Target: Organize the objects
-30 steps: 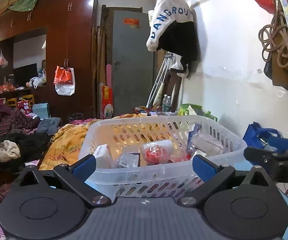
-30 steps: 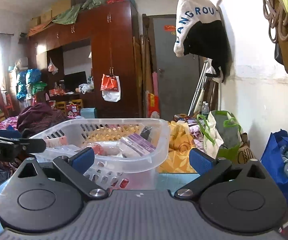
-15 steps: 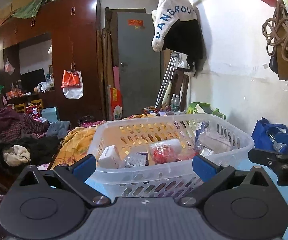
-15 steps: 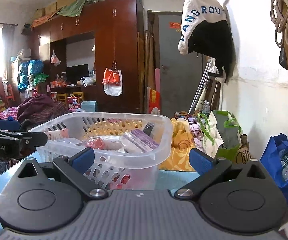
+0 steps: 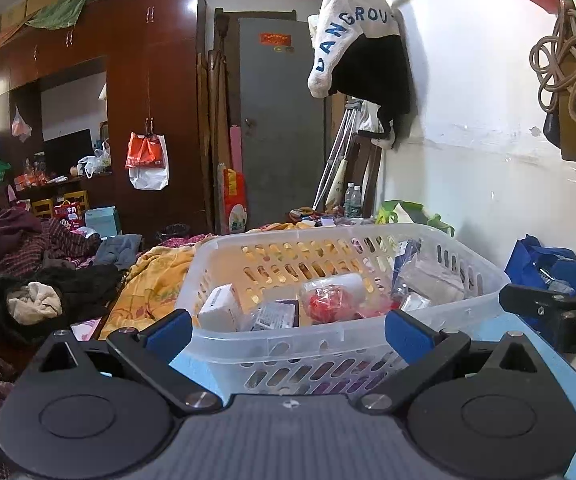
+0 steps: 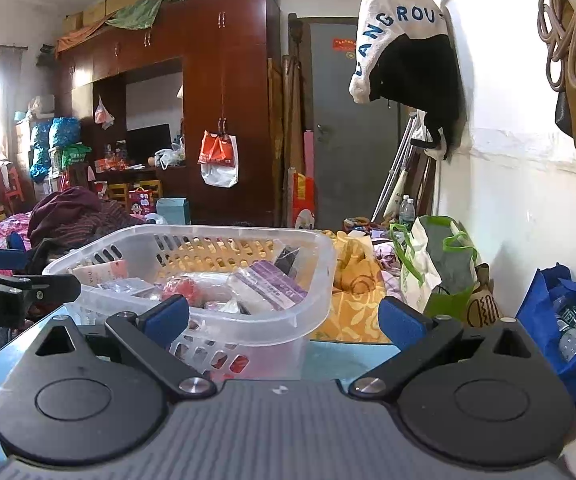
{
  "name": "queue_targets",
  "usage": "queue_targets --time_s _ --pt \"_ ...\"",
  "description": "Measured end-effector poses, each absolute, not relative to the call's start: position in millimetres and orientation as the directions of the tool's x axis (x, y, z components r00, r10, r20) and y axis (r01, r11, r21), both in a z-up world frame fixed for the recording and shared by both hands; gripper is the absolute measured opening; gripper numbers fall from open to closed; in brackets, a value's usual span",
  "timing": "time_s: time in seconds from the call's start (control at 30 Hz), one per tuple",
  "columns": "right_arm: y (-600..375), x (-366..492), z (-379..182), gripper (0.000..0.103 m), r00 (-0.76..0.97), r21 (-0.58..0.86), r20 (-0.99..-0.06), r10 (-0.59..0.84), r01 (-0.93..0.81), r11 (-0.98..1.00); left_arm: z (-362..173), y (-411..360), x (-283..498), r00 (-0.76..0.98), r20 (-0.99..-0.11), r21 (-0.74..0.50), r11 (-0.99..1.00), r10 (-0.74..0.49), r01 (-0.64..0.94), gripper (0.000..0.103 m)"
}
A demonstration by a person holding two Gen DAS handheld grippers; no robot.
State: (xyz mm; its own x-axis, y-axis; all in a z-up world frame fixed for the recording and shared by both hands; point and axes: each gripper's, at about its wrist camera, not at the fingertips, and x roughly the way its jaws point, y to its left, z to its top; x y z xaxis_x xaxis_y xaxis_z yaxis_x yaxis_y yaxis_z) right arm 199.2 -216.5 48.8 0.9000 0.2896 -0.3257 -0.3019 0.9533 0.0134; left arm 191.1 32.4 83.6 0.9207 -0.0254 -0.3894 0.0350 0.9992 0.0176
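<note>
Basket (image 5: 328, 344) at 12 o'clock already loaded with packets; both grippers (image 5: 288, 330) (image 6: 284, 318) spread wide, empty; remaining work unclear.

Light blue table (image 5: 568, 364) carries a slotted white plastic basket (image 5: 328, 344)

The translucent white plastic basket (image 5: 272, 344) has slotted walls, and through them a yellow blanket with orange flower pattern (image 6: 356, 296) shows. Inside it, at 12 o'clock from the left gripper's blue finger pads (image 5: 168, 330), lies a clear packet with red content (image 5: 326, 302); at 10 o'clock is a small white box (image 5: 220, 312). A purple and white packet (image 6: 272, 286) lies there too. The table surface (image 6: 340, 360) is light blue.
</note>
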Motion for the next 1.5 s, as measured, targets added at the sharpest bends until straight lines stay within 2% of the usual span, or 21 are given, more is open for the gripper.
queue_targets --time_s 1.5 --pt "-214.6 202.6 46.9 0.103 0.88 0.009 -0.362 0.306 -0.325 0.946 81.6 25.9 193.3 0.912 -0.407 -0.009 0.999 -0.04 0.04 0.103"
